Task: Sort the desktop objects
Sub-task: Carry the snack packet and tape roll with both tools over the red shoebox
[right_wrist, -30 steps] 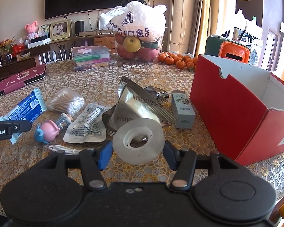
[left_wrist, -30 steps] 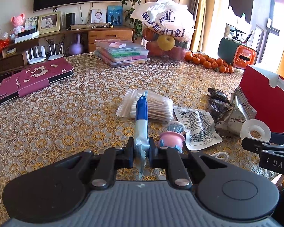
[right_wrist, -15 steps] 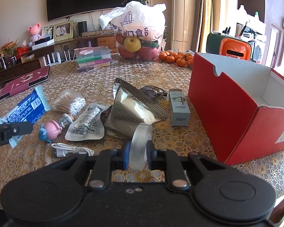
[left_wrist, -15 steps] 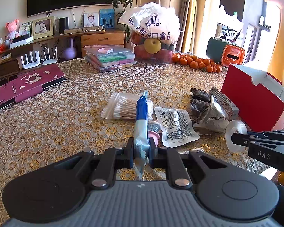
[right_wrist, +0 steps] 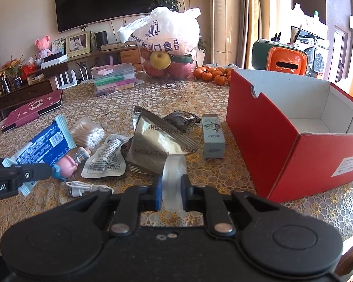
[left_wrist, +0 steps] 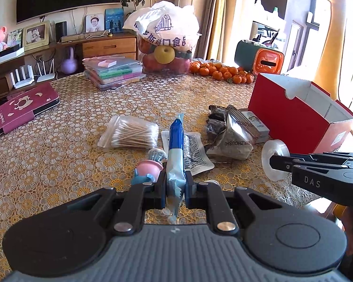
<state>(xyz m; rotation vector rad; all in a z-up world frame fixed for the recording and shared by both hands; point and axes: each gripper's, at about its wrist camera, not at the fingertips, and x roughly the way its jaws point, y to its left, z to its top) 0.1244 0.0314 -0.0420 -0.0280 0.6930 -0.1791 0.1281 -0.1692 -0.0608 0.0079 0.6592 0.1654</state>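
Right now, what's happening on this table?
A person is sorting clutter with two handheld grippers. The left gripper is shut on a blue snack packet, lifted off the table. The right gripper has just closed on a clear tape roll, held on edge. The open red box stands to the right, and what shows of its inside is bare. Cotton swabs, foil pouches and a cable remain on the table.

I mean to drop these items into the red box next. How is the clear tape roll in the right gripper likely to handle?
The clear tape roll is clamped across its flat faces by the right gripper and keeps its ring shape, so it is probably stiff. Its glossy sides may slip a little. Being round, it could roll if set down on edge in the red box.
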